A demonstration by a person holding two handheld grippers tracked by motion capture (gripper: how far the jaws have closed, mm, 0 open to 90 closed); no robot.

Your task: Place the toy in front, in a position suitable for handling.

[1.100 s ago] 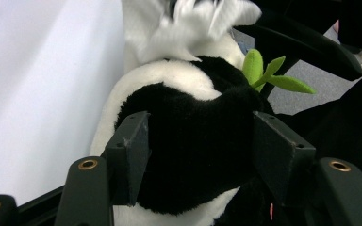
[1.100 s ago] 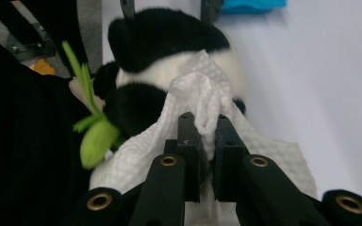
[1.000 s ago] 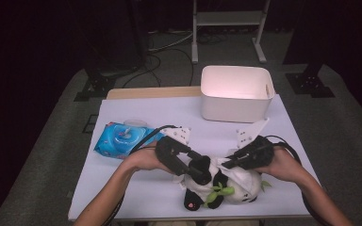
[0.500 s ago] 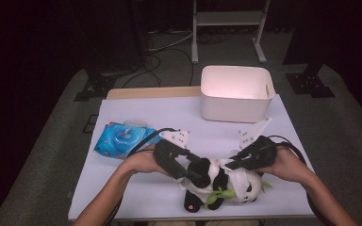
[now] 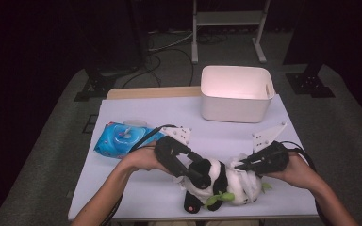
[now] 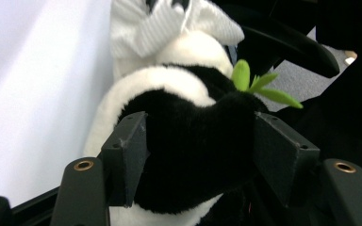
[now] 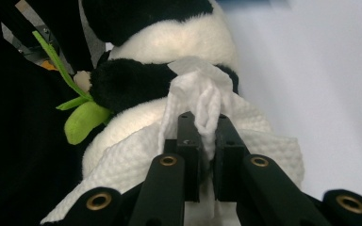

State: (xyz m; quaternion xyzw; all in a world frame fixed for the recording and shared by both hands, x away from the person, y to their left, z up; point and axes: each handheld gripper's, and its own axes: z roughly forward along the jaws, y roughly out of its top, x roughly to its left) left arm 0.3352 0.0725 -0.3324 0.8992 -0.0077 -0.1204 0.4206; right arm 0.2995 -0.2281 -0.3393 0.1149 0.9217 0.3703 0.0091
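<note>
Between closed right fingers (image 7: 202, 136), white wipe (image 7: 202, 101)

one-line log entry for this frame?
left gripper: shut on panda plush | right gripper: shut on white wipe against plush | white bin behind

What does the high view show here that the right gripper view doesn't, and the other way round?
High view: the white bin, the blue wipes pack and both forearms at the table.

Right gripper view: up close, the right hand-held gripper pinches a bunched fold of the white wipe.

Both: the toy panda lying on the table with the wipe against it, and its green leaf.
</note>
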